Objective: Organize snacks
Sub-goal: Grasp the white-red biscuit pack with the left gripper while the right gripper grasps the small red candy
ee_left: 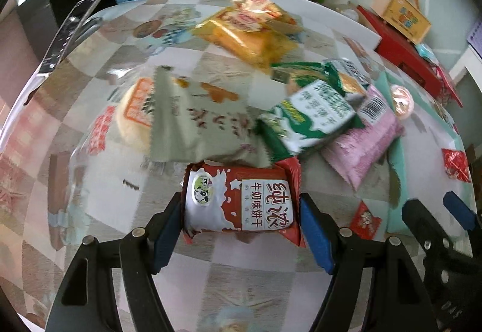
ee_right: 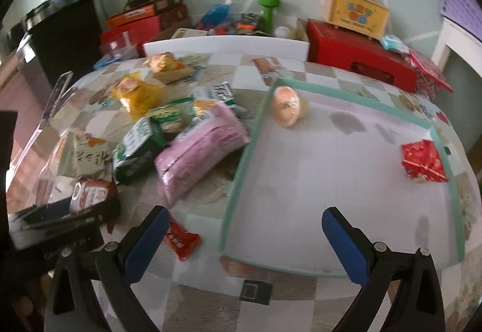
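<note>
Your left gripper [ee_left: 241,211] is clamped across the red-and-white biscuit packet [ee_left: 241,204], one blue pad on each short side, at the near edge of the table [ee_left: 211,277]. Your right gripper [ee_right: 244,241] hangs empty with its fingers wide apart over the near left corner of the mint-rimmed tray [ee_right: 241,157].

The tray holds only a round peach-coloured snack [ee_right: 286,104] in its far left corner and a small red packet [ee_right: 423,162] against its right rim. The rest of the heap is on the table left of the tray.

The likeliest trouble is in the lift. The packet's far end touches, and may sit under, the grey-green sachet [ee_left: 198,118], so a fast pull could drag that sachet and the green-and-white packet [ee_left: 313,118] beside it toward the near edge. The wrapper is puffed and slick, so a grip on the sides alone could let it twist or slip out on the way over.

The pink packet [ee_right: 198,148] lies against the tray's left rim, and a red bar [ee_right: 182,240] lies just outside its near left corner. A low pass could knock either.

Your two tools are near each other, so crossing to the tray risks a bump.
</note>
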`<move>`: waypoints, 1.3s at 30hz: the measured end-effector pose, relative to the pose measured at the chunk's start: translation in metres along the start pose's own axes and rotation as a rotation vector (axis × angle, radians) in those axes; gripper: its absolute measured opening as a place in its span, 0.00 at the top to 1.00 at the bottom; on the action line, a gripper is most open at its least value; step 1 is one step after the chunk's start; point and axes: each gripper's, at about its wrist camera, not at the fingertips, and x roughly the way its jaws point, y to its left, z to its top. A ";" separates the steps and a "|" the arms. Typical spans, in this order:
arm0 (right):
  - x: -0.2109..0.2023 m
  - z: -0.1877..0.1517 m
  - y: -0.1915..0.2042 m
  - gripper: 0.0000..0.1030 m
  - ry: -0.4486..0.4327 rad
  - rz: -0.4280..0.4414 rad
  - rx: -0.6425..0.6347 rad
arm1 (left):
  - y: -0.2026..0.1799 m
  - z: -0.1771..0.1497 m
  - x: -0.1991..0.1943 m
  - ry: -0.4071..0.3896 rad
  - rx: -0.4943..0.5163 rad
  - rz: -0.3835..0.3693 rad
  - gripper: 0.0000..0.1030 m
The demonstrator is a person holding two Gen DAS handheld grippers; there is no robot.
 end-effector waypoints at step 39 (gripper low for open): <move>0.024 -0.019 0.072 0.45 0.124 0.216 -0.239 | 0.018 0.004 0.001 -0.001 -0.070 -0.007 0.27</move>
